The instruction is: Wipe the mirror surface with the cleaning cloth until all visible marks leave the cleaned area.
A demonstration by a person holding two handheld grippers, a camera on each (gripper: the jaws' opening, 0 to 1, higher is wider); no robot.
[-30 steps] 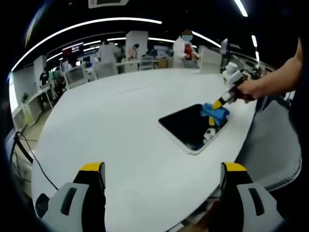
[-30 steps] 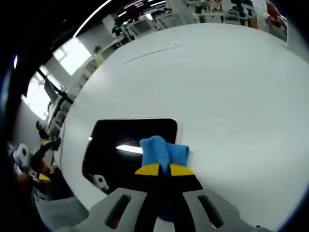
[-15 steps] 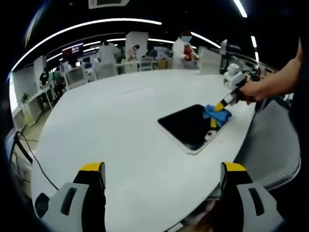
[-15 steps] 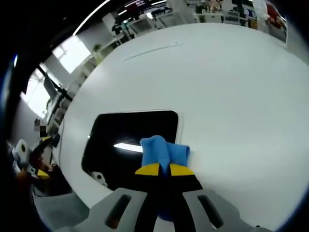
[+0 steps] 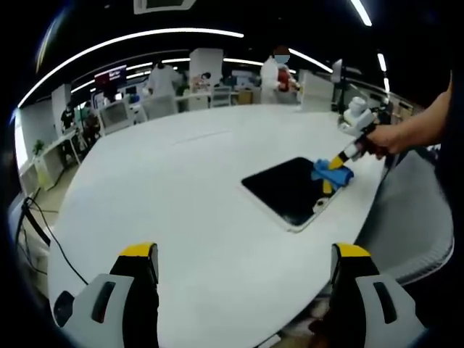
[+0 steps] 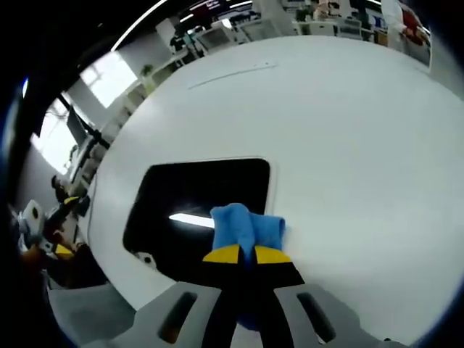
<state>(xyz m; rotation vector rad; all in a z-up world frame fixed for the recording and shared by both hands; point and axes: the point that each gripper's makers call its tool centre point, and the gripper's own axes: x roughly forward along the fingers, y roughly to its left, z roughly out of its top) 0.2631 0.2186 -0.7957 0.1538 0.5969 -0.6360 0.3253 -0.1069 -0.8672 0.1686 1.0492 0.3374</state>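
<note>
A dark rectangular mirror with a white rim lies flat on the white table. A blue cleaning cloth rests on the mirror's edge, and my right gripper is shut on it. In the left gripper view that right gripper comes in from the right, held by a person's hand. My left gripper hovers open over the near part of the table, well short of the mirror, with nothing between its jaws.
The table's curved edge runs close by the mirror, with grey floor beyond it. Desks, chairs and people stand in the office far behind the table. A cable hangs off the table's left side.
The right gripper has drawn the cloth slightly back along the mirror, toward the edge nearest the person's hand. The left gripper has stayed open and still.
</note>
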